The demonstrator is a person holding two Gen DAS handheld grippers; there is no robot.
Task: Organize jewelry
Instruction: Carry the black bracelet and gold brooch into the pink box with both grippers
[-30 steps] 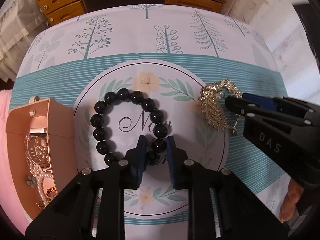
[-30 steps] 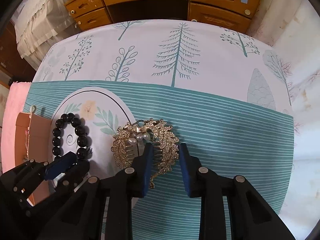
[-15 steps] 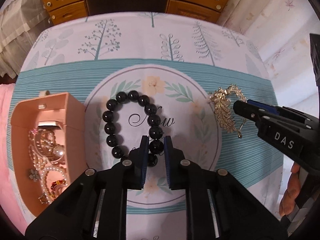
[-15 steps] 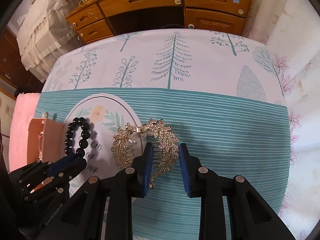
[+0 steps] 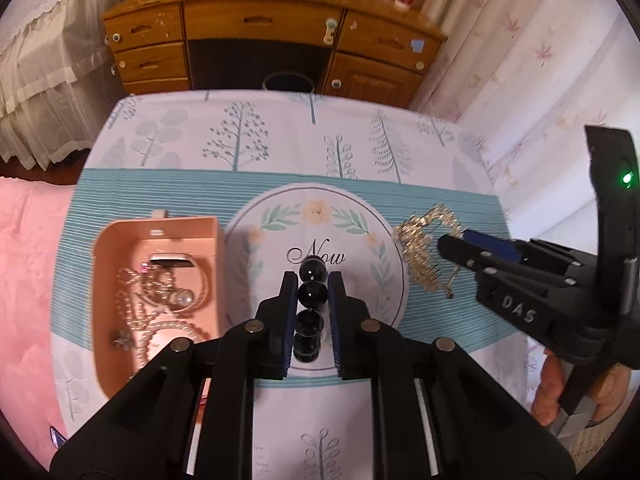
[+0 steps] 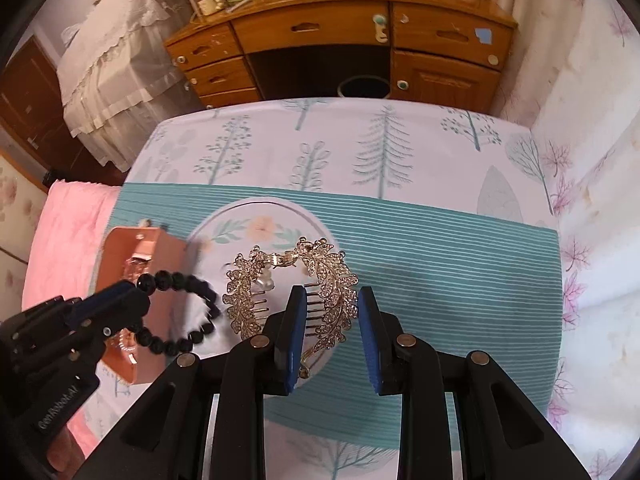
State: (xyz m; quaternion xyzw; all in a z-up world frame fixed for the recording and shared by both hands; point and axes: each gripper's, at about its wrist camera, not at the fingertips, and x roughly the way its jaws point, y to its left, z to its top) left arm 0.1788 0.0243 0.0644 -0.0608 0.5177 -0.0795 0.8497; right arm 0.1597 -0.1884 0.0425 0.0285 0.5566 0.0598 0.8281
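My left gripper (image 5: 313,282) is shut on a black bead bracelet (image 5: 311,294) and holds it lifted above the tablecloth; in the right wrist view the bracelet (image 6: 176,312) hangs as a loop beside the pink jewelry box (image 6: 132,256). The box (image 5: 120,312) holds pearls and a watch. A gold leaf hair comb (image 6: 292,292) lies on the tablecloth; it also shows in the left wrist view (image 5: 424,248). My right gripper (image 6: 332,300) is open, its jaws astride the comb's right leaf, just above it.
A tablecloth (image 6: 440,248) with tree prints and a teal striped band covers the table. A pink blanket (image 5: 24,260) lies at the left. A wooden desk (image 5: 272,36) and a bin (image 5: 288,80) stand beyond the far edge.
My left gripper has closed on the bracelet and lifted it off the cloth; both cameras have risen. My right gripper stays open over the comb.
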